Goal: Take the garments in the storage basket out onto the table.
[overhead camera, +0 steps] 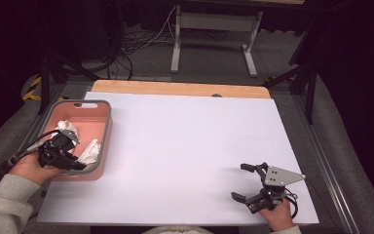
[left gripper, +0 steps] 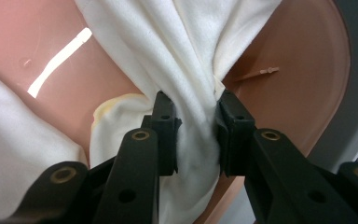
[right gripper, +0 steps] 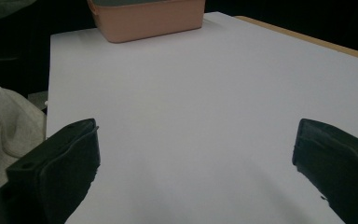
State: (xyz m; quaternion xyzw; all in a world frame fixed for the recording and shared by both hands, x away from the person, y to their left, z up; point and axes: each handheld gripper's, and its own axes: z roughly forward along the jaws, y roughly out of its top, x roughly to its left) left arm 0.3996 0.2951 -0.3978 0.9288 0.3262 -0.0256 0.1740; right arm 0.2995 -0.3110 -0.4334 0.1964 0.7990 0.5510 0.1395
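A pink basket (overhead camera: 104, 127) with a grey rim sits at the table's left side and holds white cloths (overhead camera: 90, 151). My left gripper (overhead camera: 80, 163) reaches into it from the near side. In the left gripper view that gripper (left gripper: 196, 135) is shut on a bunched fold of white cloth (left gripper: 186, 60), with the basket's pink floor (left gripper: 298, 65) behind. Another white cloth (overhead camera: 68, 127) lies farther back in the basket. My right gripper (overhead camera: 241, 181) rests near the table's front right, jaws wide open and pointing left, with nothing between them (right gripper: 196, 163).
A white sheet (overhead camera: 185, 146) covers the table, with a wooden strip (overhead camera: 175, 88) along the far edge. The pink basket (right gripper: 147, 18) stands at the far end in the right gripper view. A grey sleeve (right gripper: 4, 121) lies at that view's left. Metal frame legs and cables stand beyond the table.
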